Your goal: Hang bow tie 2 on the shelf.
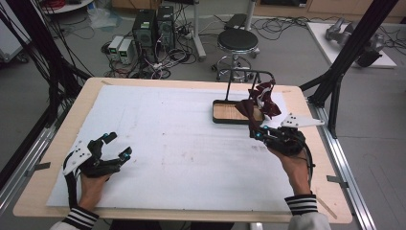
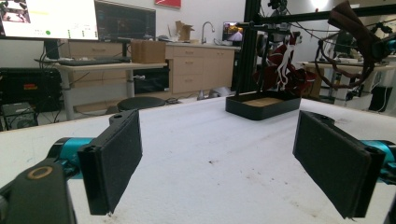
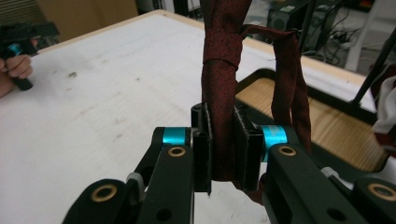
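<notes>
A dark red necktie (image 1: 248, 111) (image 3: 221, 70) hangs knotted and looped from my right gripper (image 1: 255, 134) (image 3: 223, 142), whose pads are shut on its band, lifted above the table's right side. Just behind it stands a black rack with a wooden-bottomed tray (image 1: 227, 113) (image 3: 337, 128) and a top rail (image 1: 249, 72). A second dark red cloth with white markings (image 1: 266, 98) (image 2: 283, 70) hangs on that rail. My left gripper (image 1: 118, 145) (image 2: 219, 163) rests open near the table's front left, nothing between its pads. The held tie (image 2: 358, 32) also shows at the upper right of the left gripper view.
A white sheet (image 1: 172, 139) covers the wooden table (image 1: 62, 129). Black frame posts (image 1: 342, 67) rise at the right edge. Beyond the table stand a stool (image 1: 237, 42), computer towers (image 1: 153, 26) and cables on the floor.
</notes>
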Available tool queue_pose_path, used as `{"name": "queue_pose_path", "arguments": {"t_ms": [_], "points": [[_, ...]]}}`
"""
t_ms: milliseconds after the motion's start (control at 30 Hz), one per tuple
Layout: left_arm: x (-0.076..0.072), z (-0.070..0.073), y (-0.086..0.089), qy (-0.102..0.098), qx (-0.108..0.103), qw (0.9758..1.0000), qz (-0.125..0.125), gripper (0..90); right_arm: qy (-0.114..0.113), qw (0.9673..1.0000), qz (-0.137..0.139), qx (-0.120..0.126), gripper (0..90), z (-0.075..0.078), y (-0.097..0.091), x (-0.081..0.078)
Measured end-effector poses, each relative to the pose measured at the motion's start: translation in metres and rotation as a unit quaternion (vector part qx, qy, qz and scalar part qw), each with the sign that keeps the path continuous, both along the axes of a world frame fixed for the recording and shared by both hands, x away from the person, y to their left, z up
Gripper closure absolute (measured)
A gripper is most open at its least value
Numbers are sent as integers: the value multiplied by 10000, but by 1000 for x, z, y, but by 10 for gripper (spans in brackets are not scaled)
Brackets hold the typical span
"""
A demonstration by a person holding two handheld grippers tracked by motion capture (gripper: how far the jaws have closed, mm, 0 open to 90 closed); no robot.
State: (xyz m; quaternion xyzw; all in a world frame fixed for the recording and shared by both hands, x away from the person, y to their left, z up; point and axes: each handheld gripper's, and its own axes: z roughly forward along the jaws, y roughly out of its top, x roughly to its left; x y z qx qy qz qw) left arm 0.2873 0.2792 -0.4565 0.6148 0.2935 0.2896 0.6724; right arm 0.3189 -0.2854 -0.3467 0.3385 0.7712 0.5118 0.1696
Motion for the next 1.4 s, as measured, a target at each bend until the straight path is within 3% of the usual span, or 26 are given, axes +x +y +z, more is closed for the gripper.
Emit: {"name": "queue_pose_path", "arguments": {"t_ms": [200, 433, 800, 1400], "points": [[0, 0, 0, -1, 10, 10000, 0, 161, -266, 9988, -346, 205, 800, 9, 4, 10], [0, 0, 0, 2, 15, 10000, -2, 161, -357, 9966, -535, 518, 799, 18, 6, 25], [0, 0, 0, 14, 12, 10000, -11, 161, -656, 9929, -825, 549, 798, 35, 18, 51], [0, 0, 0, 16, 9, 10000, -13, 161, -823, 9895, -1078, 506, 796, 48, 30, 80]]}}
